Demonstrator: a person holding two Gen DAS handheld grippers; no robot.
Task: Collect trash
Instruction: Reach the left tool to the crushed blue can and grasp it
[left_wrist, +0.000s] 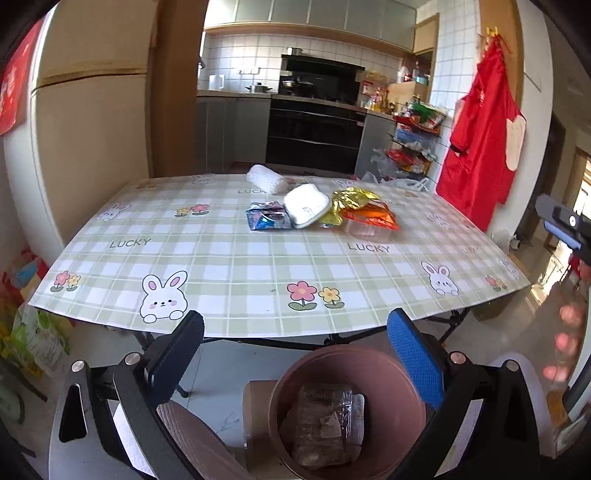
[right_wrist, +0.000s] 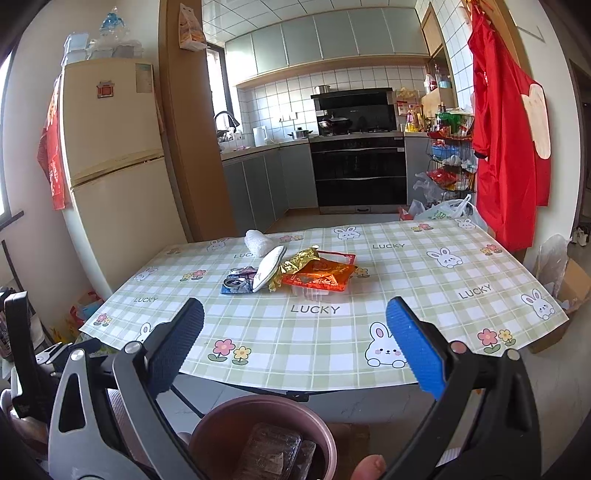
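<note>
Left tongs (left_wrist: 295, 350) wide open, empty, above bin (left_wrist: 391, 417) holding clear tray (left_wrist: 325, 424), right tongs (right_wrist: 295, 343) open, empty, wrappers (left_wrist: 321, 212) far on surface (left_wrist: 236, 273), bin bottom cut off

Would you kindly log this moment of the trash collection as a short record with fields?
bin: brown bin on the floor, in front of the table
in bin: one clear plastic container
left claw: open, empty, above the bin
right claw: open, empty
left on table: blue wrapper, white pouch, gold wrapper, orange packet, white roll
</note>
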